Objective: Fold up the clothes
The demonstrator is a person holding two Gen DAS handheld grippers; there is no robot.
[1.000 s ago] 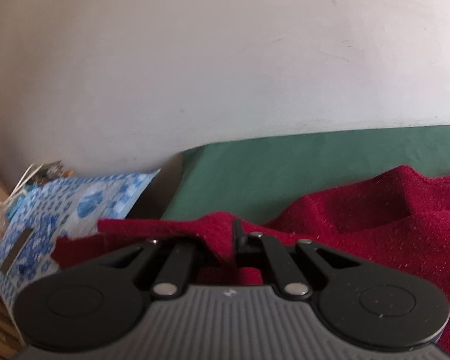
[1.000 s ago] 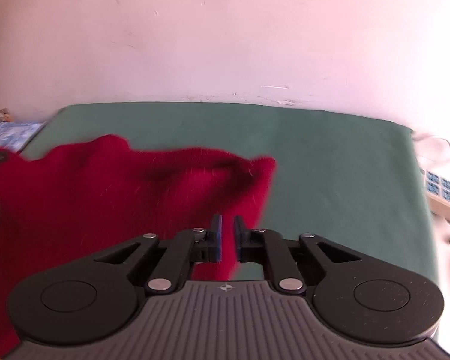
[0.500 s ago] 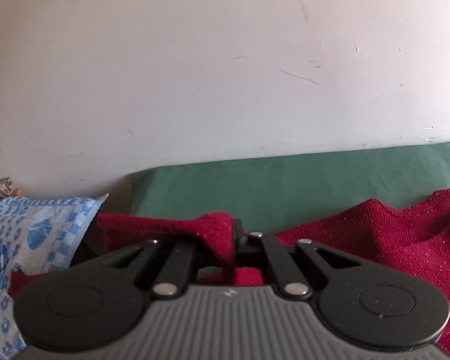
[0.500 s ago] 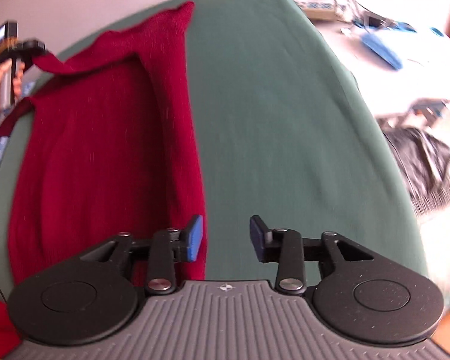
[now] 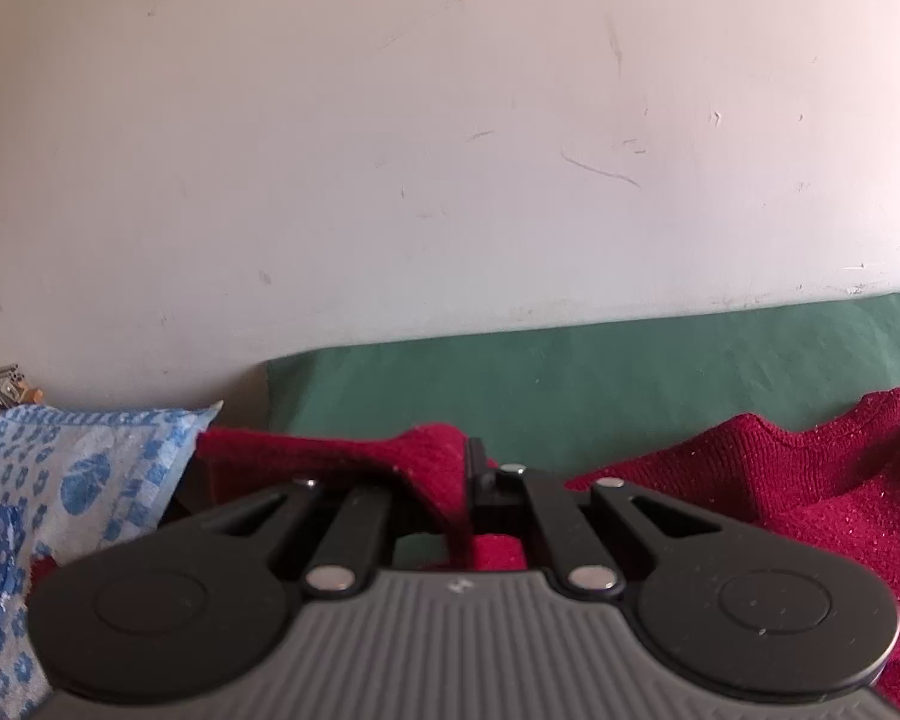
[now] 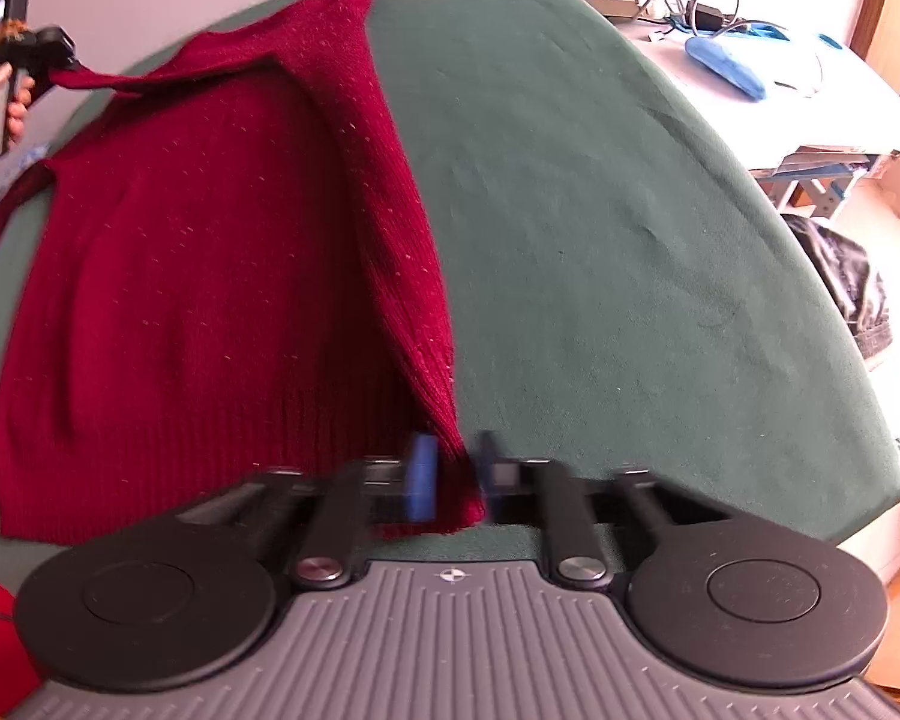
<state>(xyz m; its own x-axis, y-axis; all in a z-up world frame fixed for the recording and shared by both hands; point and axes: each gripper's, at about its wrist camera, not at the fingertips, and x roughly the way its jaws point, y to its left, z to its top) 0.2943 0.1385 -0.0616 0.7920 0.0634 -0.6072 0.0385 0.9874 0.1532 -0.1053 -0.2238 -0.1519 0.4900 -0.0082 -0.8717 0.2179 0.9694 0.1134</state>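
The right gripper (image 6: 453, 474) has its jaws pressed together on the near right corner of the red sweater (image 6: 210, 276), at the bottom of the folded strip along its right edge. The left gripper (image 5: 465, 480) is likewise pinched on a raised fold of the same sweater at its far left corner, lifting that corner clear of the green-covered worktop (image 6: 600, 210). The rest of the sweater lies spread flat on the worktop, between the two grippers. Far right, cables and a blue cloth (image 6: 726, 63) lie on a white surface beside the worktop.
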